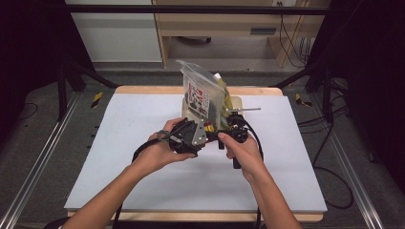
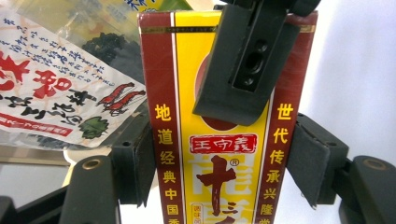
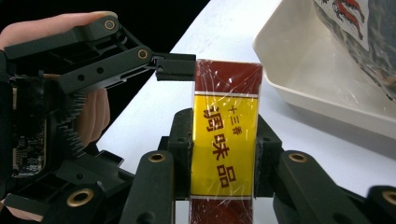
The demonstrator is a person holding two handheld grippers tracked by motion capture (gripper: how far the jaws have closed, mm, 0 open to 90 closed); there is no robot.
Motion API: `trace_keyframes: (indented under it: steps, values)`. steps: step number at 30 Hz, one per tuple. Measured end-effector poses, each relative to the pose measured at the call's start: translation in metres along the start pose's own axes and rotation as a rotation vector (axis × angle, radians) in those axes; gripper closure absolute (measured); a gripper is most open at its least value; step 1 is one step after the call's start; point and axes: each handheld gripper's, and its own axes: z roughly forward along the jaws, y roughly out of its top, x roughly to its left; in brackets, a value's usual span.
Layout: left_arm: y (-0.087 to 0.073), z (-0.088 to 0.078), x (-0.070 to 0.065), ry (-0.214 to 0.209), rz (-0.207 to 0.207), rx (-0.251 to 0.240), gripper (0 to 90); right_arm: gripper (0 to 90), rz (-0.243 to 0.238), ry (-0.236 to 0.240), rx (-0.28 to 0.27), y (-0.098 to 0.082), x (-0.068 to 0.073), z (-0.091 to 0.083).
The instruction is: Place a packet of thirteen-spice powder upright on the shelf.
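Observation:
A red and yellow box [image 2: 224,154] with Chinese print, wrapped in clear film, stands upright between both grippers over the middle of the white table. My left gripper [image 2: 219,163] has its pads pressed on the box's two narrow sides. My right gripper [image 3: 224,149] clamps the same box [image 3: 226,140] across its other faces, and one of its fingers [image 2: 247,60] lies over the box's front. A left finger [image 3: 175,67] touches the box's upper corner. In the high view the left gripper [image 1: 191,136] and right gripper [image 1: 234,133] meet just in front of the tray.
A shallow white tray [image 3: 299,70] sits just behind the grippers and holds a clear bag [image 1: 200,93] of dark dried food with a red and white label [image 2: 56,88]. The white board [image 1: 143,143] covers the table. Metal rails run along both sides.

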Motion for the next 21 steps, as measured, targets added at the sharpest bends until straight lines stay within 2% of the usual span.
trace_keyframes:
  steps: [2, 3, 5, 8, 10, 14, 21]
  values:
    - [0.000, 0.000, 0.002, -0.025, -0.021, 0.001, 28.8, 68.5, -0.013, -0.026, -0.002, 0.000, 0.001, -0.001]
    - [-0.001, -0.001, 0.002, -0.022, -0.036, 0.002, 24.9, 68.5, -0.026, -0.055, -0.004, 0.000, 0.002, -0.003]
    - [-0.003, -0.002, 0.004, -0.028, -0.067, 0.002, 18.5, 68.5, -0.033, -0.078, -0.013, 0.000, 0.000, -0.008]
    - [-0.010, -0.001, 0.007, -0.038, -0.104, 0.011, 13.9, 68.5, -0.053, -0.129, -0.017, -0.001, -0.003, -0.018]
    - [-0.016, 0.000, 0.009, -0.029, -0.117, 0.023, 12.9, 68.4, -0.061, -0.157, -0.022, -0.002, -0.005, -0.025]
    - [-0.027, 0.001, 0.013, -0.048, -0.162, 0.046, 10.7, 68.4, -0.066, -0.203, -0.024, -0.003, -0.009, -0.042]
    - [-0.044, 0.002, 0.016, -0.044, -0.199, 0.082, 10.4, 68.4, -0.068, -0.273, -0.020, -0.007, -0.018, -0.069]
